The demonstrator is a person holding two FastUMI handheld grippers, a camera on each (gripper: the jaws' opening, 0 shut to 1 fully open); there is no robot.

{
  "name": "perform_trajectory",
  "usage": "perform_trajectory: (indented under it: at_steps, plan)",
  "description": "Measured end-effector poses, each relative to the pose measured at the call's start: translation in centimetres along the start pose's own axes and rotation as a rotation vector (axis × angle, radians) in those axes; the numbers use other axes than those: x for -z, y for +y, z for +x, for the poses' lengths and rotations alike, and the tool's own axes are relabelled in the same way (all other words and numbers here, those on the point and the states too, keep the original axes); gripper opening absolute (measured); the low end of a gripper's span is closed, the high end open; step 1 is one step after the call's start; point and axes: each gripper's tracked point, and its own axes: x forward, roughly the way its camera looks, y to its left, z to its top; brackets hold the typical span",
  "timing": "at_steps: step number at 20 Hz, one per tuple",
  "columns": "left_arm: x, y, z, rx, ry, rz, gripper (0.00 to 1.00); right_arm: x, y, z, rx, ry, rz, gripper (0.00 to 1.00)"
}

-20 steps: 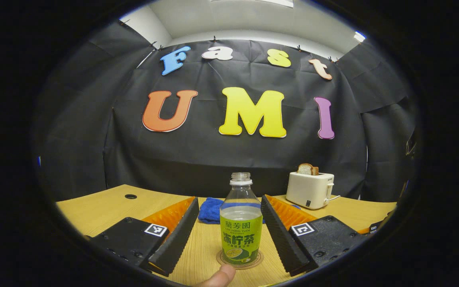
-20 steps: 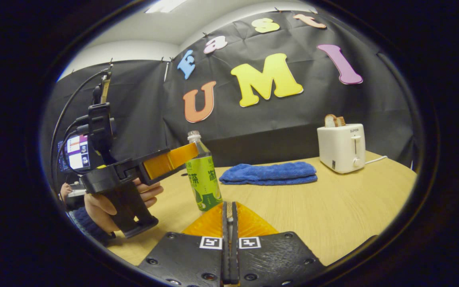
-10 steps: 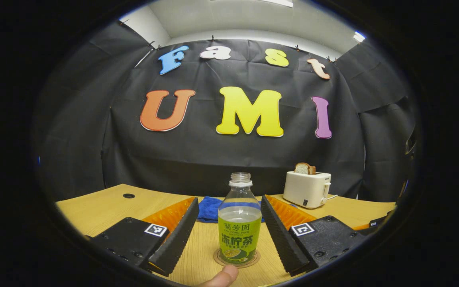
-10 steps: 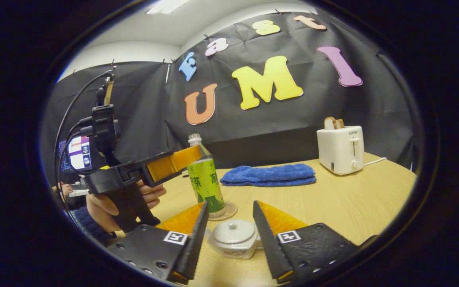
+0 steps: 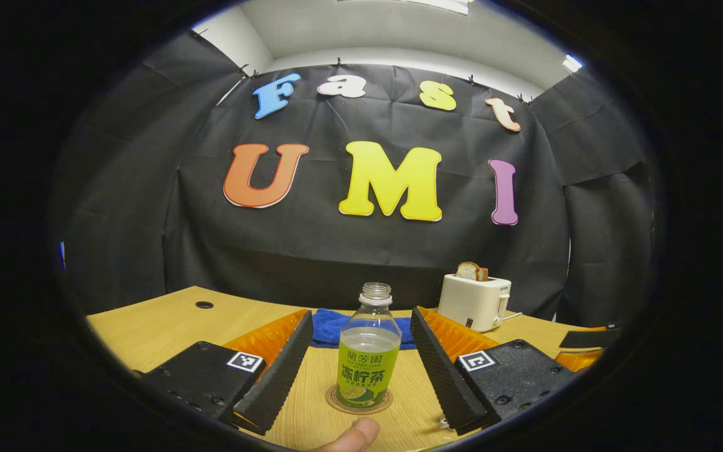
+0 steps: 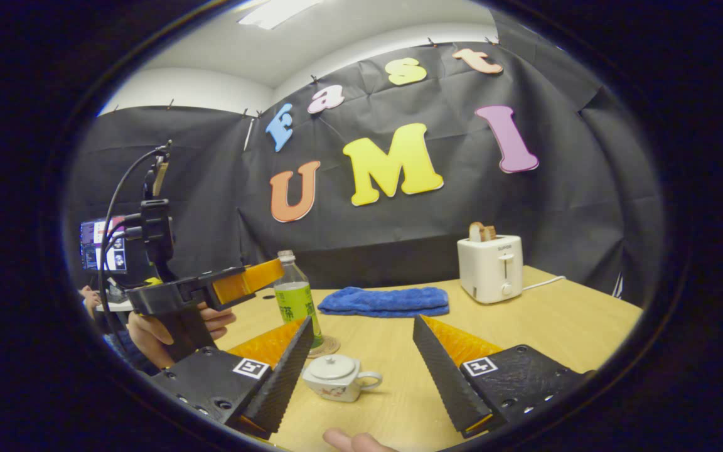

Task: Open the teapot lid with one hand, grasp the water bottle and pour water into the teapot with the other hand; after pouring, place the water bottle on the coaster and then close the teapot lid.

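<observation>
Green label (image 5: 368, 373) with pale printed characters on the water bottle (image 5: 368, 339), small brand word on the toaster (image 6: 491, 269), square coded markers (image 5: 245, 361) on the left gripper (image 5: 359, 311) and right gripper (image 6: 363, 318).

Table (image 6: 556, 320), towel (image 6: 383, 301), toaster (image 6: 490, 269), coaster (image 5: 359, 400), teapot (image 6: 336, 376)

A white toaster (image 6: 491, 269) holding bread (image 6: 481, 231) stands near a folded blue towel (image 6: 384, 301) on the wooden table (image 6: 575, 320).

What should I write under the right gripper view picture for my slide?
Open right gripper above a lidded teapot, with the water bottle standing on its coaster behind.
</observation>
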Motion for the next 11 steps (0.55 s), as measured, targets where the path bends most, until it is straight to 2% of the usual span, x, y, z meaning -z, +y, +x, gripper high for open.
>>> perform_trajectory:
  at_steps: [2, 3, 6, 8, 11]
  plan:
    - [-0.6, 0.6, -2.3, -0.046, -0.005, 0.030, 0.97, -1.1, -0.9, -1.5, 0.027, -0.027, -0.009, 0.92]
    - [-0.9, 0.8, -3.5, -0.073, -0.007, 0.048, 0.97, -1.5, -1.5, -2.2, 0.045, -0.036, -0.016, 0.96]
    - [-1.5, 1.3, -7.6, -0.130, -0.018, 0.069, 0.97, -3.5, -2.9, -3.7, 0.115, -0.057, -0.097, 0.96]
    - [-0.9, 1.3, -9.2, -0.137, 0.008, 0.067, 0.97, -4.7, -3.1, -4.4, 0.136, -0.089, -0.139, 0.96]
    - [1.2, 1.5, -10.7, -0.127, 0.069, 0.098, 0.97, -4.2, -4.1, -4.6, 0.179, -0.083, -0.206, 0.95]
